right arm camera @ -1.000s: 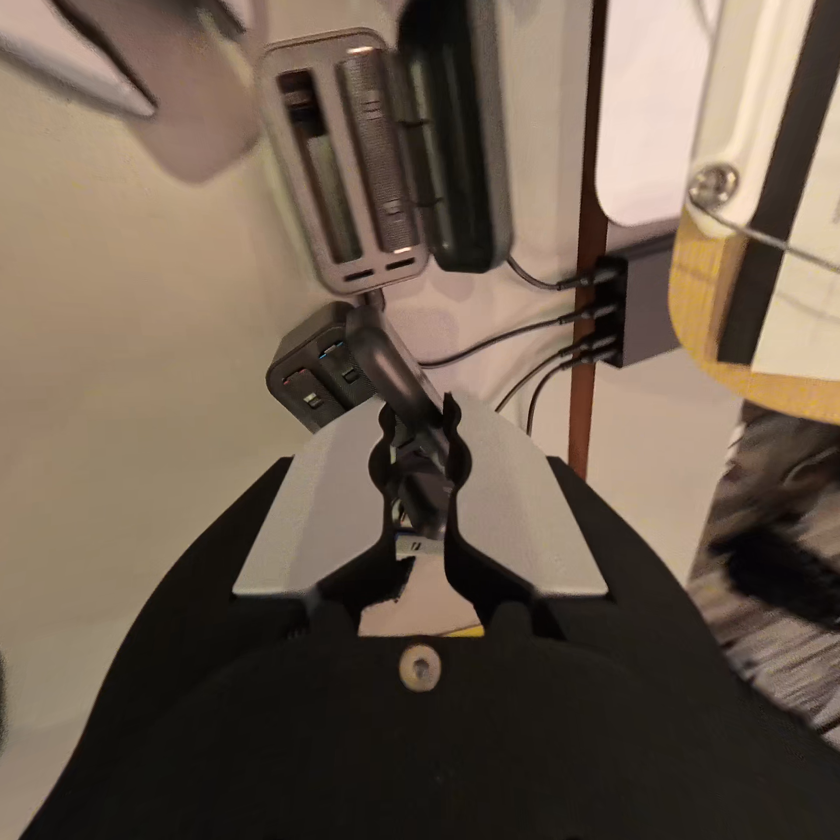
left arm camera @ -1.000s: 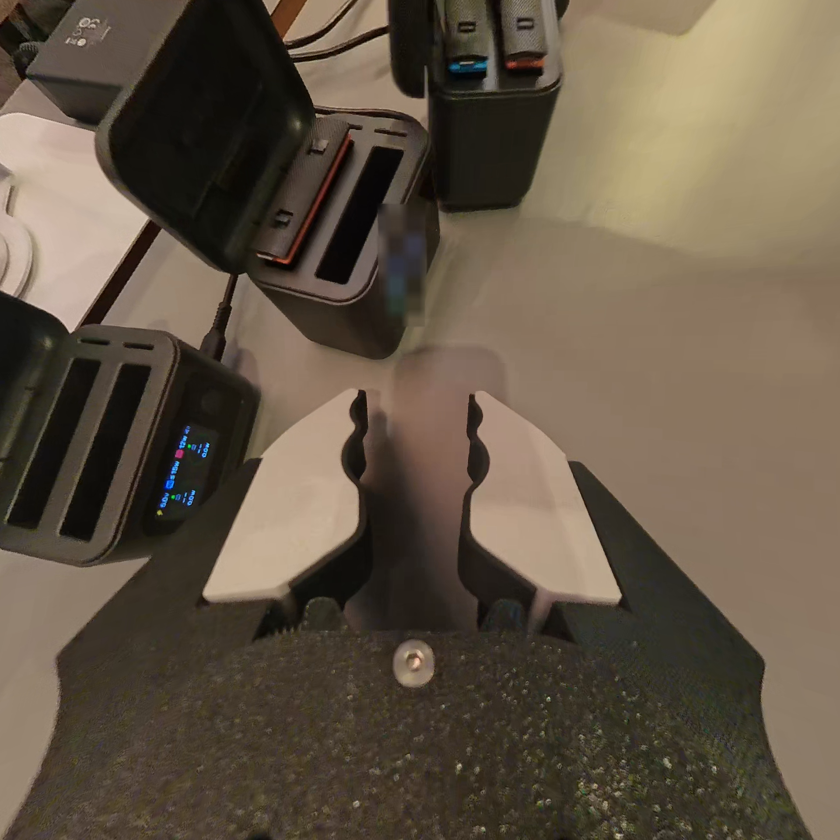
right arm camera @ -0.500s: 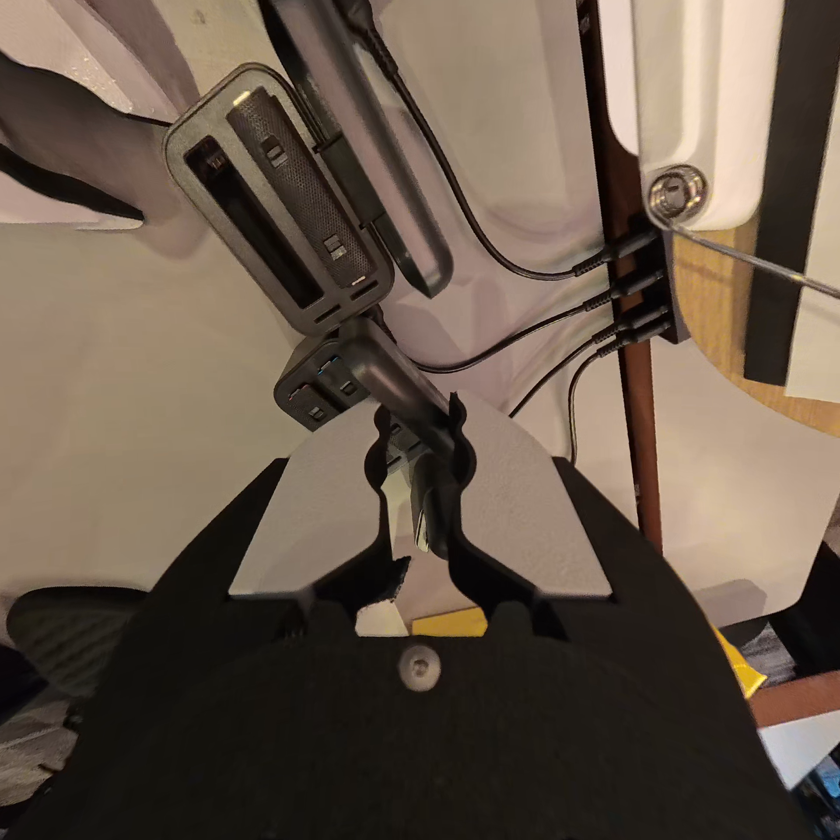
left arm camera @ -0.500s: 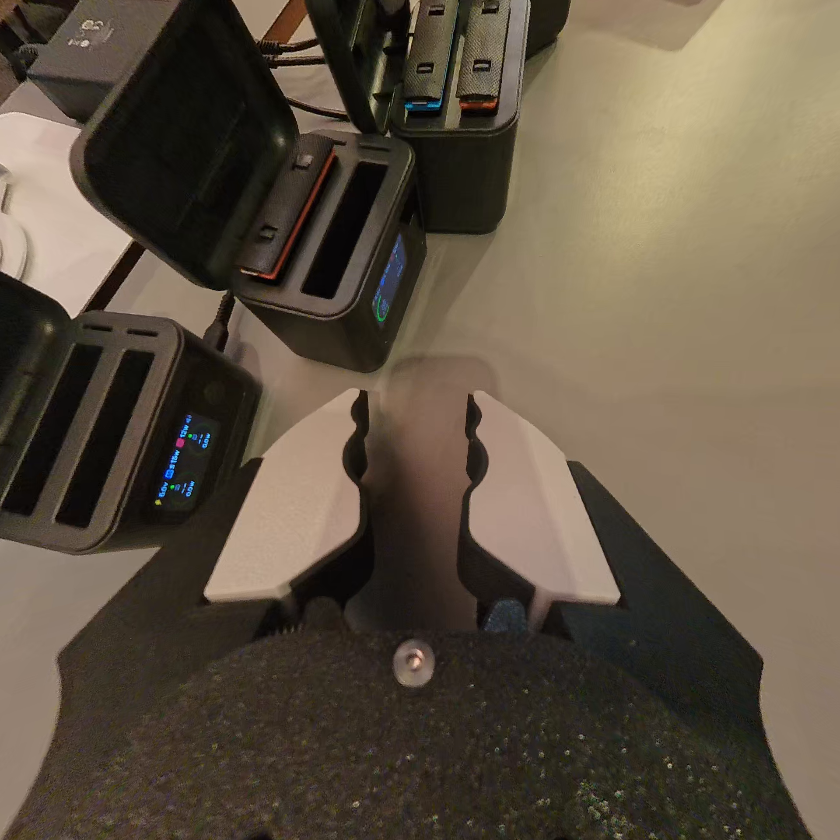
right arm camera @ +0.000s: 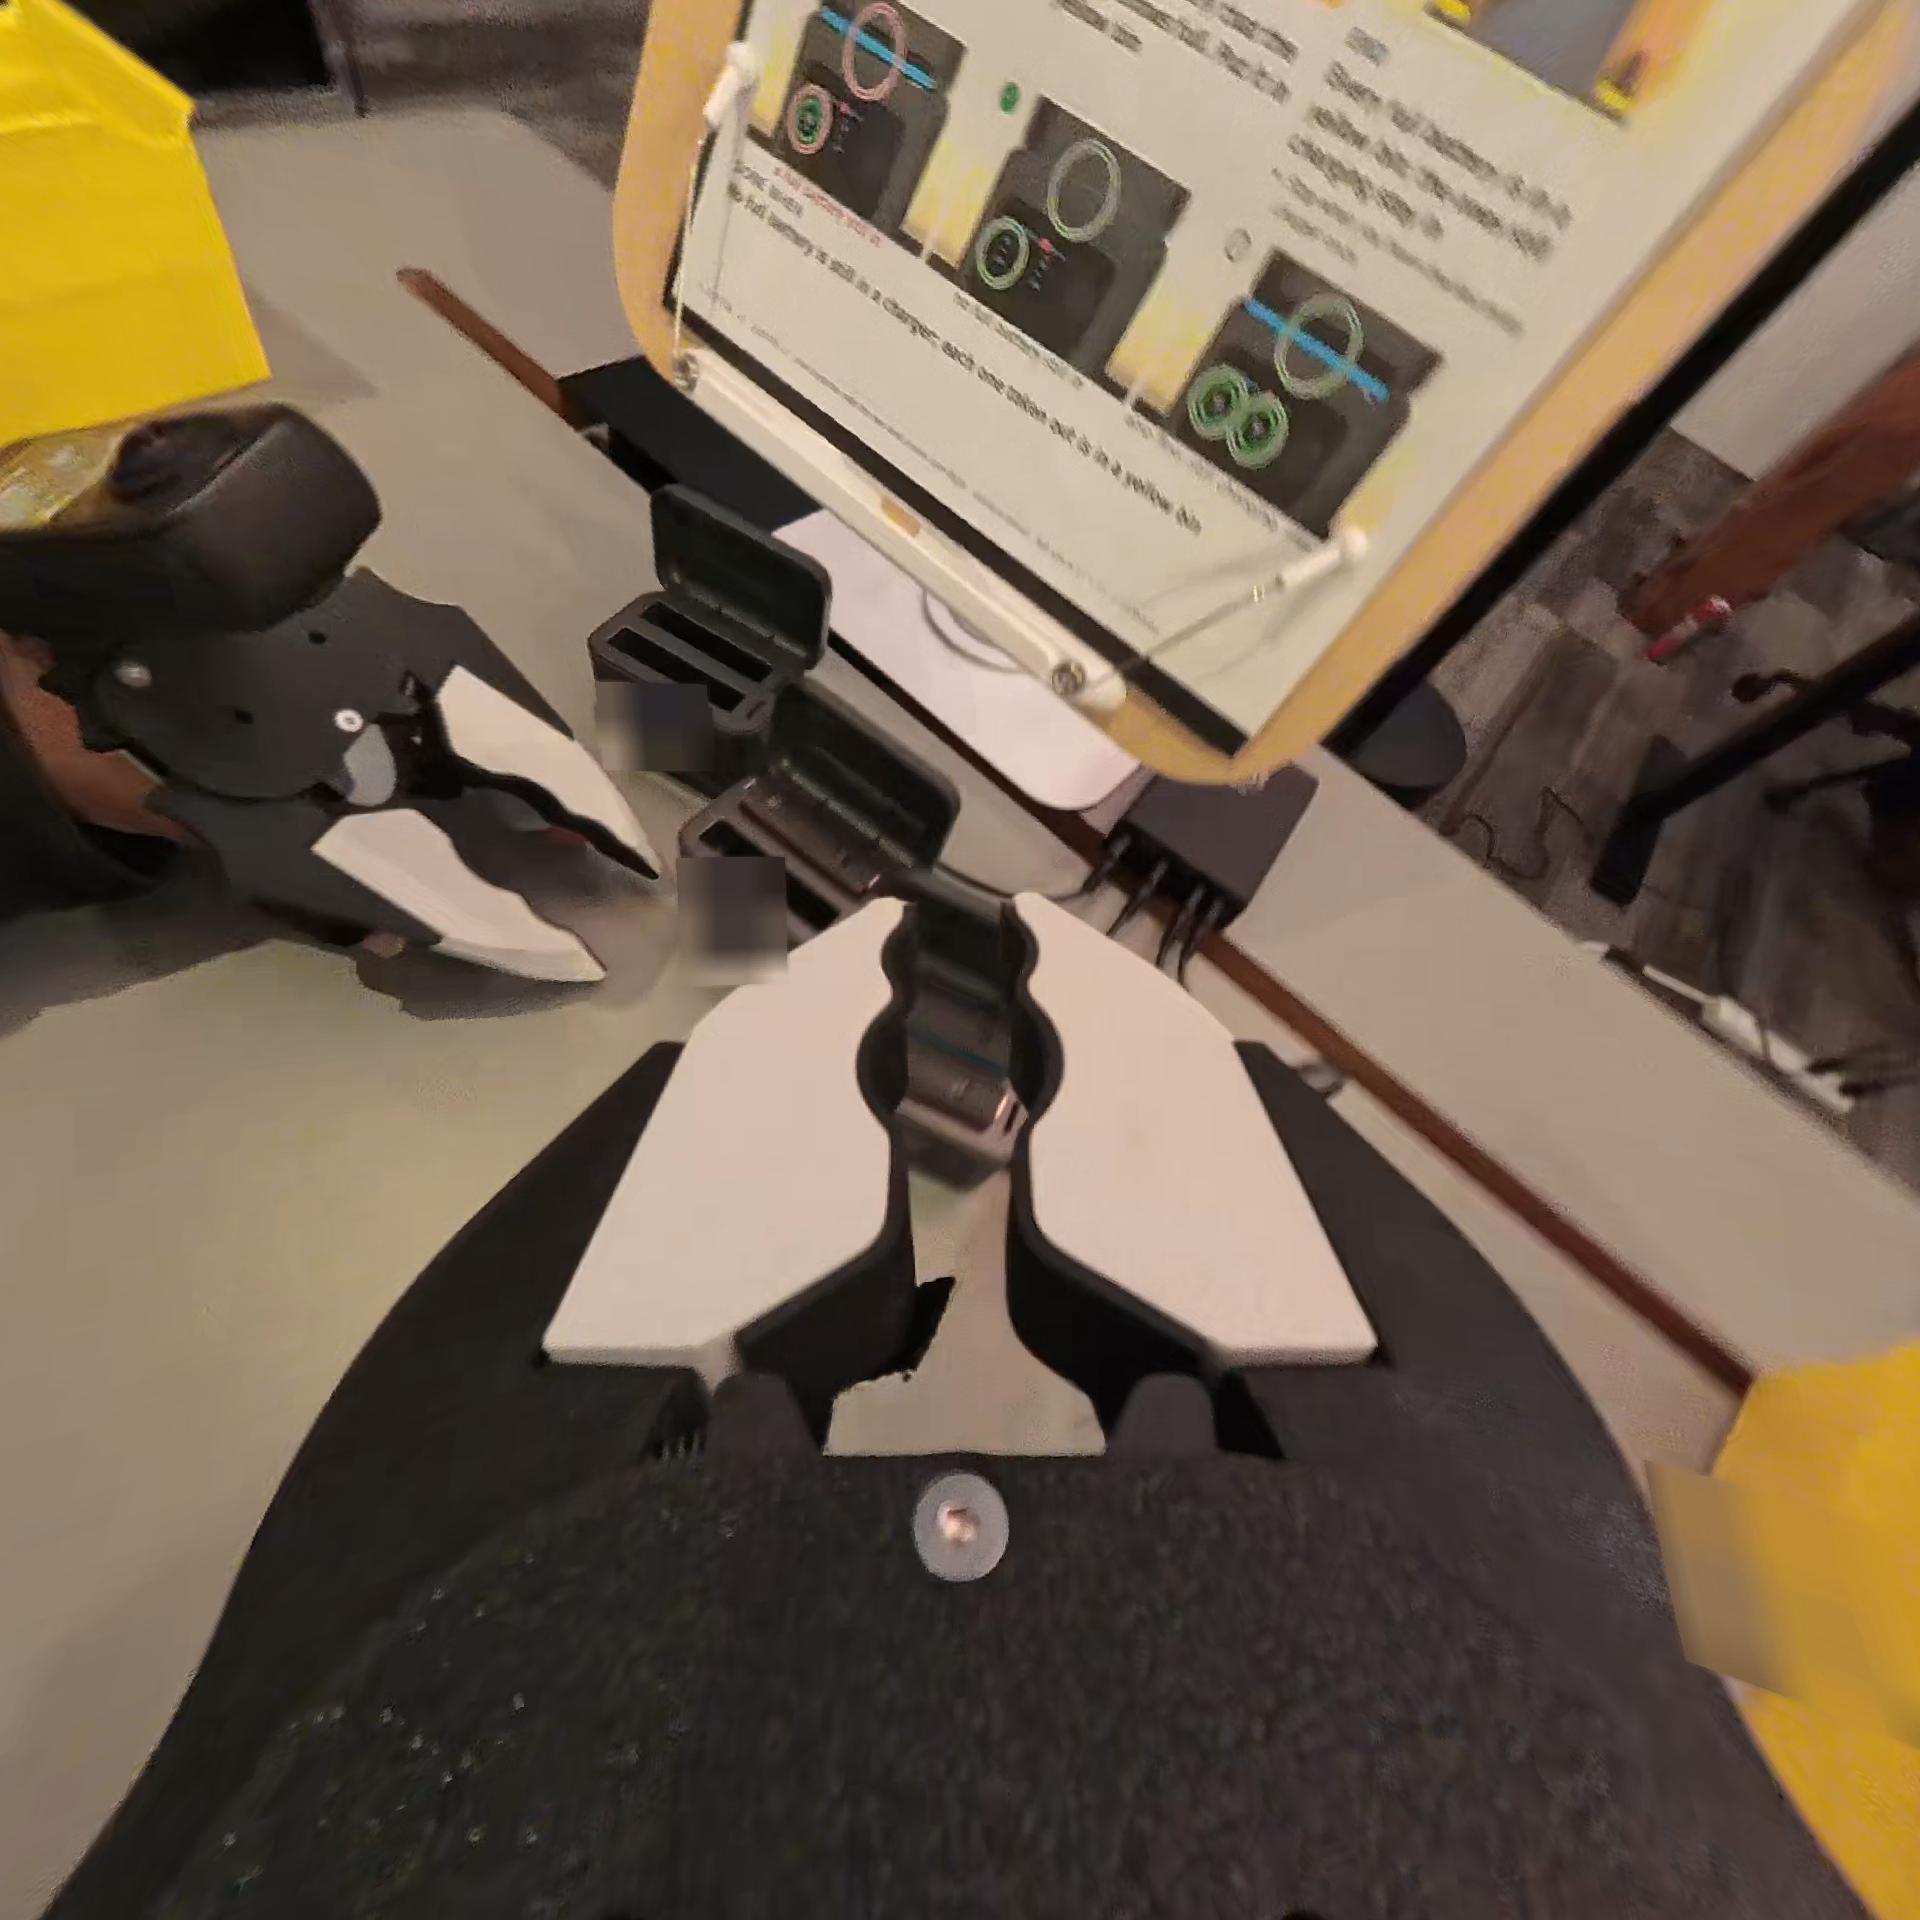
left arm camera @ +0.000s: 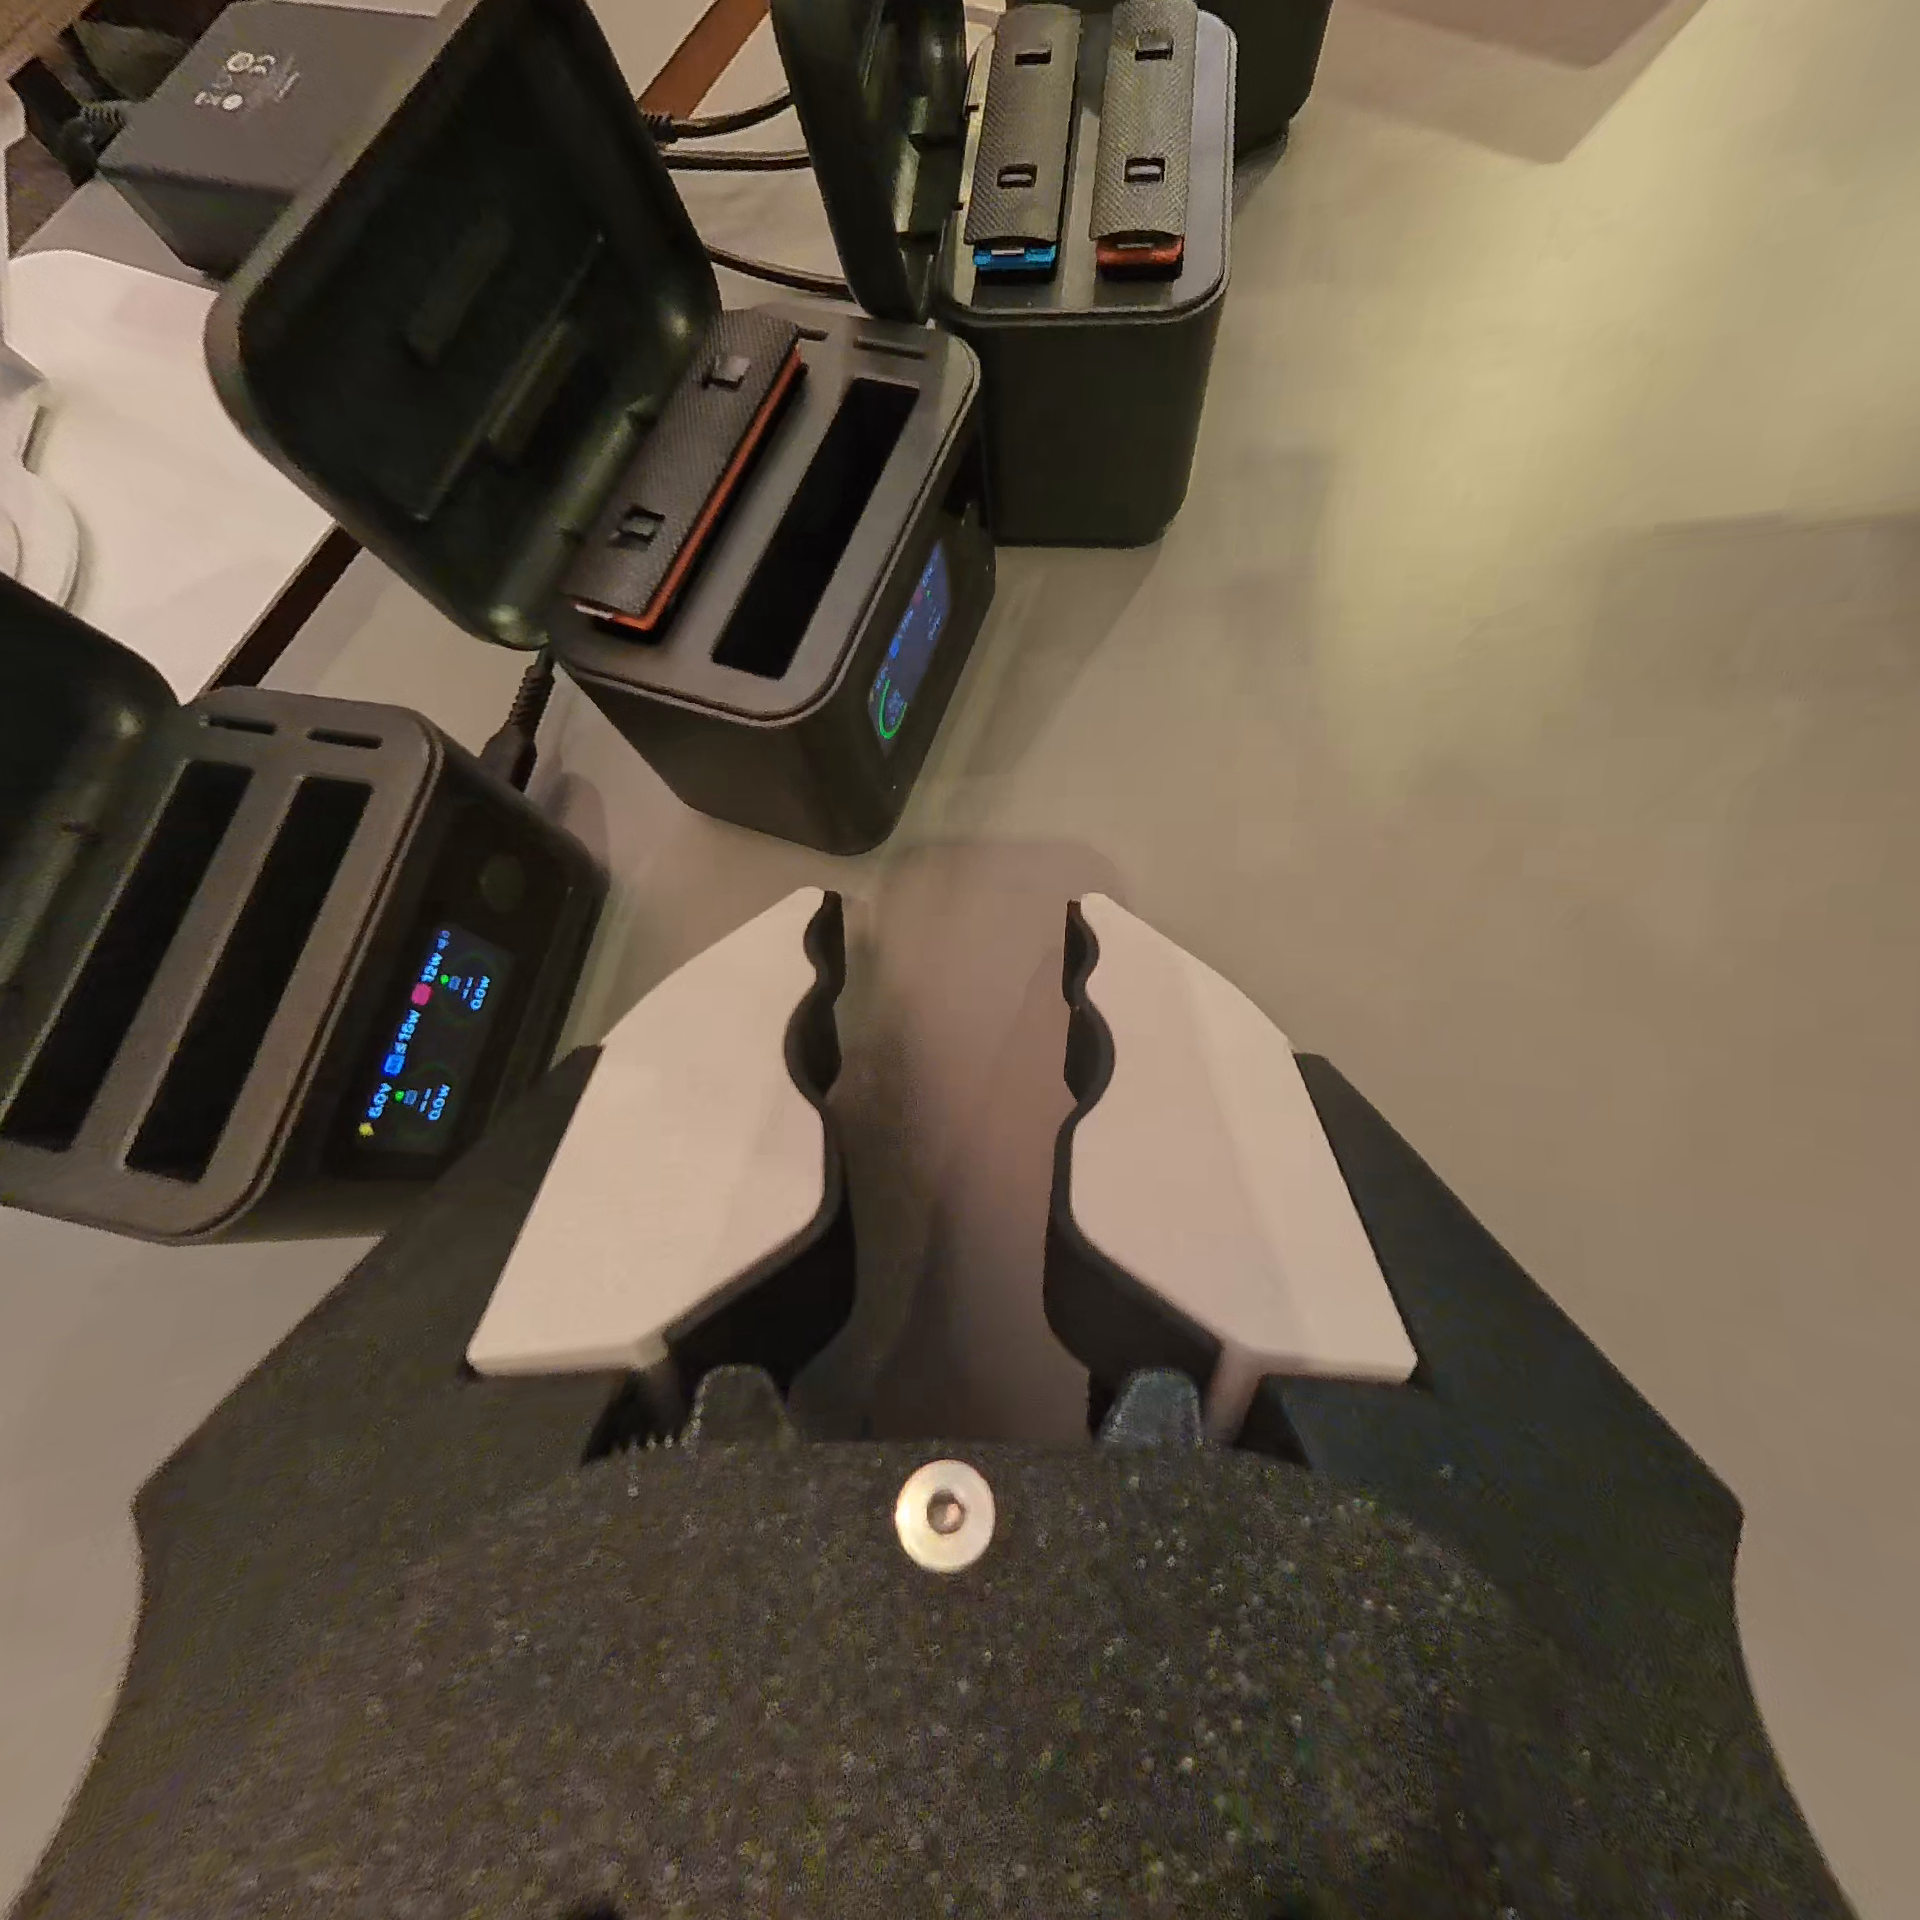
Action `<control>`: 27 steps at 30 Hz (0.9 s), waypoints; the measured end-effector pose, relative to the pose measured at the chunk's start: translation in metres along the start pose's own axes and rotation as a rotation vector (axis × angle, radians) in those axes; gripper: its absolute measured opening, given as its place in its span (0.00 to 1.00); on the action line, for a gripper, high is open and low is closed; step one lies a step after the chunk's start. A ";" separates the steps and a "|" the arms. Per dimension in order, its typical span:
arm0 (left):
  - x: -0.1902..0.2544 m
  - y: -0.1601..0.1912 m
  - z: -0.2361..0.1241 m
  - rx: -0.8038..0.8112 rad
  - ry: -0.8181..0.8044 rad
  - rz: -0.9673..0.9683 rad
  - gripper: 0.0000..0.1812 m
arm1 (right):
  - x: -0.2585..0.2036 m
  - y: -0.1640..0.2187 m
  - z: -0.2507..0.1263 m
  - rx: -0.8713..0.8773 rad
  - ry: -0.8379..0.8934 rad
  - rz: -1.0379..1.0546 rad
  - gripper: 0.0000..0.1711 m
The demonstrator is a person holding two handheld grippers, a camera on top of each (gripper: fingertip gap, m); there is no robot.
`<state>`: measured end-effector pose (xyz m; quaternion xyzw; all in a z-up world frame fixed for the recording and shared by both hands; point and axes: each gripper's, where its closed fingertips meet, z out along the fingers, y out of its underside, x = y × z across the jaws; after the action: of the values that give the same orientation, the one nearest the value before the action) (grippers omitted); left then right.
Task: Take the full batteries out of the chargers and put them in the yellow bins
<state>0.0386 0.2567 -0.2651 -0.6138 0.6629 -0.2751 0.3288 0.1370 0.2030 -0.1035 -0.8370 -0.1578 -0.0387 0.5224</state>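
While the right tool [right arm camera: 954, 940] grips a dark battery [right arm camera: 951, 1060] between its closed fingers at frame centre, the left tool [left arm camera: 948, 914] hangs open and empty over the worktop [left arm camera: 1507, 831]. Yellow bins show at upper left [right arm camera: 94, 239] and lower right [right arm camera: 1829, 1455] of the right view. Judged step: carrying the battery to a bin. Keep the grip firm, bring it well over the bin's rim, release low. One battery [left arm camera: 686, 468] remains in the middle charger [left arm camera: 790, 582]; two sit in the far charger [left arm camera: 1091, 312].
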 end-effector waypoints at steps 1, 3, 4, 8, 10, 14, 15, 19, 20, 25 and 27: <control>0.000 0.000 0.000 0.003 0.000 -0.004 0.22 | -0.005 0.011 -0.008 0.017 0.022 0.047 0.07; 0.000 0.000 -0.001 0.009 0.003 -0.013 0.22 | -0.016 0.037 -0.017 0.019 0.062 0.150 0.04; 0.000 0.000 -0.001 0.011 0.001 -0.016 0.22 | -0.021 0.051 -0.020 0.009 0.081 0.199 0.02; -0.001 -0.001 -0.001 0.014 -0.005 -0.014 0.22 | -0.035 0.102 -0.021 -0.037 0.173 0.309 0.00; -0.001 -0.001 -0.001 0.014 -0.007 -0.011 0.22 | -0.040 0.119 -0.020 -0.059 0.198 0.348 0.00; -0.001 -0.001 0.000 0.013 -0.011 -0.010 0.22 | -0.050 0.136 -0.013 -0.071 0.222 0.358 0.00; -0.002 -0.001 0.000 0.013 -0.013 -0.010 0.21 | -0.051 0.139 -0.011 -0.072 0.227 0.353 0.00; -0.002 0.000 0.000 0.009 -0.022 -0.005 0.21 | -0.055 0.149 -0.006 -0.093 0.231 0.353 0.00; -0.002 0.000 0.000 0.009 -0.023 -0.005 0.21 | -0.054 0.149 -0.006 -0.088 0.233 0.355 0.00; -0.003 0.000 0.000 0.014 -0.028 -0.010 0.21 | -0.054 0.149 -0.007 -0.089 0.229 0.366 0.00; -0.003 0.000 0.000 0.014 -0.029 -0.011 0.20 | -0.055 0.149 -0.006 -0.090 0.227 0.361 0.00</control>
<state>0.0390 0.2594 -0.2648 -0.6190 0.6527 -0.2727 0.3412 0.1313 0.1249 -0.2418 -0.8644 0.0563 -0.0455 0.4976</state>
